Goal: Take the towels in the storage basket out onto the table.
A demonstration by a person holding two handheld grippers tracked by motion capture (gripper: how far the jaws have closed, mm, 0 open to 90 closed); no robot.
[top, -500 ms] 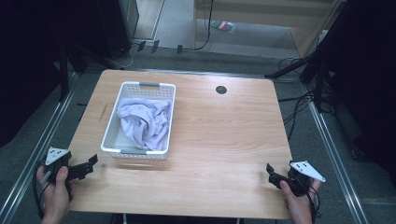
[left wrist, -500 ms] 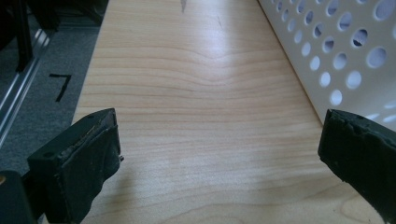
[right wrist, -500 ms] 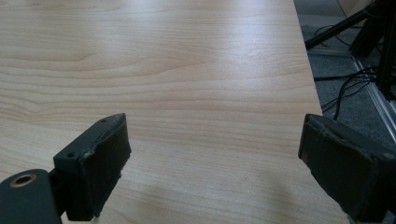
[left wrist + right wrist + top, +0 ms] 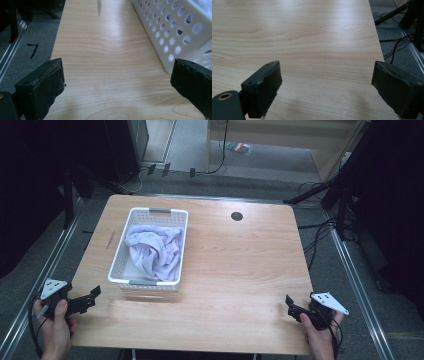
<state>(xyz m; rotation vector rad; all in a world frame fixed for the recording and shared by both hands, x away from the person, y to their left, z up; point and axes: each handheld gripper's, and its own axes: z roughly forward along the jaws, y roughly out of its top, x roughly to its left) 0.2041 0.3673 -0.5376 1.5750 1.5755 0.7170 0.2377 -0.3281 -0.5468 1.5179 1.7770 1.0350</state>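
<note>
The left gripper [image 4: 90, 299] sits at the lower left of the high view, held in a hand [image 4: 54, 330] that comes in from the bottom edge, a grey plate on top of it. Its jaws stand wide apart with nothing between them. In the left gripper view [image 4: 117, 82] the two black jaws rise at the lower left and lower right corners, bare wood between them, and the right jaw lies just beside the near corner of the basket [image 4: 175, 27], apart from it.

The right gripper [image 4: 294, 309] sits at the lower right of the high view, held in the other hand [image 4: 320, 340], also with a grey plate on top. Its jaws are spread wide and hold nothing. In the right gripper view [image 4: 327, 85] they frame bare tabletop, with the table's edge running down the right side of the frame.

Both grippers hover over the near edge of the table [image 4: 240, 270], well apart from each other.

The basket [image 4: 150, 282], white with round holes in its walls, stands on the left half of the table, left of centre in the high view. A crumpled pale cloth [image 4: 152, 250] lies inside it.

A small dark round hole [image 4: 237, 216] sits in the tabletop toward the upper centre of the high view. Black cables [image 4: 320, 240] lie on the grey floor at the right of the table.
</note>
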